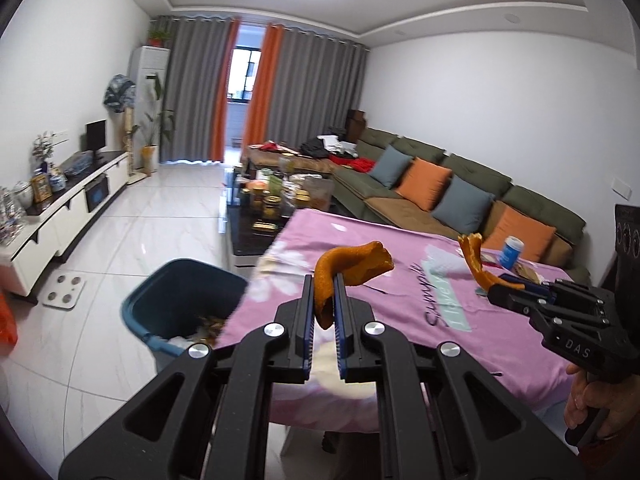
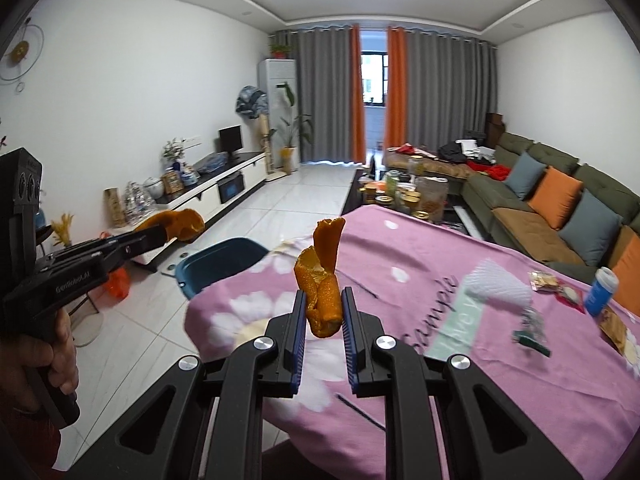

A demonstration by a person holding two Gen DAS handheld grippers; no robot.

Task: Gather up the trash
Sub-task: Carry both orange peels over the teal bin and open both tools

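While both grippers hung above the near end of the pink tablecloth (image 2: 460,256), each had a piece of orange peel pinched between its fingers. The left gripper (image 1: 324,280) was closed on a curled peel (image 1: 352,268), whose broad end arched up and to the right above the fingertips; seen from the right wrist camera, that same peel stuck out past the table's left edge, over the floor. The right gripper (image 2: 323,300) was clamped on a second peel (image 2: 322,276), a crumpled strip standing upright out of the blue-lined pads, above the cloth's flower print.

A blue trash bin (image 1: 180,300) stood on the white tiled floor just beside the table's left corner, partly hidden by the hanging cloth, with scraps visible inside it. The left gripper's peel was up near the bin, though I could not tell whether it was directly over the opening.

More litter lay on the far right part of the cloth: a white crumpled tissue (image 2: 498,288), a small dark green wrapper (image 2: 530,332), snack packets (image 2: 546,280) and a blue cup (image 2: 600,292) standing near the table's edge. Behind the table ran a green sofa (image 2: 560,216) with orange and grey cushions, and a cluttered coffee table (image 2: 404,196) stood beyond the cloth's far end.
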